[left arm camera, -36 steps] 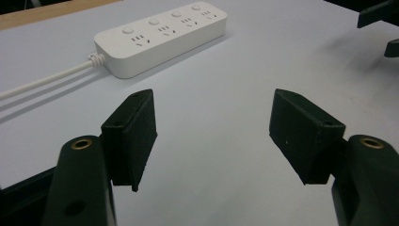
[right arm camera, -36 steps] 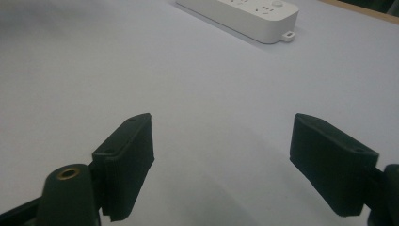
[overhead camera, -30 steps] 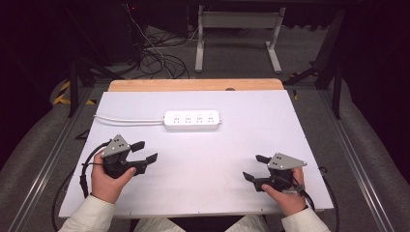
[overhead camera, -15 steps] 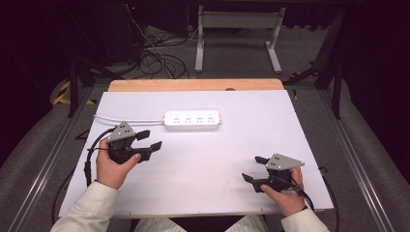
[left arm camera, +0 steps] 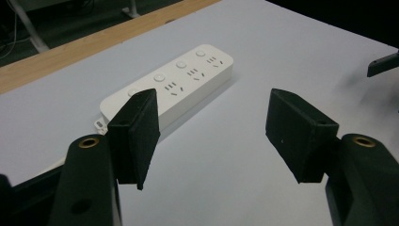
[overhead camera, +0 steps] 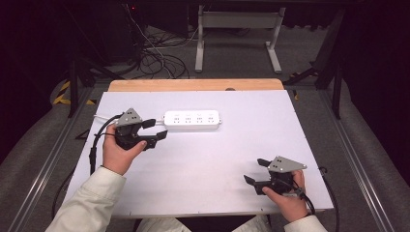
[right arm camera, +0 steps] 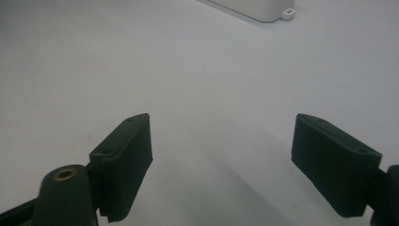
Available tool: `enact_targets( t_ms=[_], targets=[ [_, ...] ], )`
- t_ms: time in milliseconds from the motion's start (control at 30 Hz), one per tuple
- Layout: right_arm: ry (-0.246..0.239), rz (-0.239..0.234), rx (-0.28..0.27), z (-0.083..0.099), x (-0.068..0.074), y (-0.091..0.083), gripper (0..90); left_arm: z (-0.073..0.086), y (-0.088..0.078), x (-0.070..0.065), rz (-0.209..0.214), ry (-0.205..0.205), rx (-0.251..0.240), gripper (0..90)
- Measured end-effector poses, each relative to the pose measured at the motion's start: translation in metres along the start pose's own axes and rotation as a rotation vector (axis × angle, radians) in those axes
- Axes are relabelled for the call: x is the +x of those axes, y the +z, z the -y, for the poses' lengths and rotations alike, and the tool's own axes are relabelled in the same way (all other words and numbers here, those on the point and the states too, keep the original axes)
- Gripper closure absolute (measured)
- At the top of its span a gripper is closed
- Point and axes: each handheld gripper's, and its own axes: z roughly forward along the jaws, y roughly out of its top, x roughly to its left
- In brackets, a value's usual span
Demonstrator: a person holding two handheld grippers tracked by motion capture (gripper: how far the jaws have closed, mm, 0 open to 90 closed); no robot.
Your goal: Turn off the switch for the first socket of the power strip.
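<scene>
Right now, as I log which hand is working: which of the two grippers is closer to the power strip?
The left gripper, jaws open just short of the white power strip's cable end. The right gripper sits far off, near the table's front edge.

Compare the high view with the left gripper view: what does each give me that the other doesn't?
High view alone: both hands, the right gripper open near the table's near right corner, the left gripper by the power strip's left end, and floor cables beyond the table. Left gripper view alone: close detail of the strip's sockets and round buttons, framed between its open fingers. Both share the white strip lying flat on the white tabletop, untouched.
</scene>
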Motion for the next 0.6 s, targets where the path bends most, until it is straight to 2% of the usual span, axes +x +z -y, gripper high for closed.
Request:
enact_targets(
  t_ms=[100,200,333,367,600],
  targets=[
    [0.004,0.008,0.007,0.003,0.002,-0.002,21.5,-0.005,0.005,0.003,0.010,0.000,0.005,36.9],
    [0.003,0.013,0.015,0.006,0.005,-0.004,21.5,-0.011,0.009,0.006,0.008,0.016,0.014,37.8],
    [0.006,0.022,0.017,0.009,0.007,-0.008,21.5,-0.019,0.016,0.009,0.020,0.009,0.013,38.9],
    [0.009,0.024,0.017,0.010,0.007,-0.009,21.5,-0.021,0.017,0.011,0.009,0.016,0.013,39.3],
    [0.014,0.031,0.018,0.012,0.008,-0.011,21.5,-0.029,0.030,0.018,0.005,0.015,0.025,42.7]
  ],
)
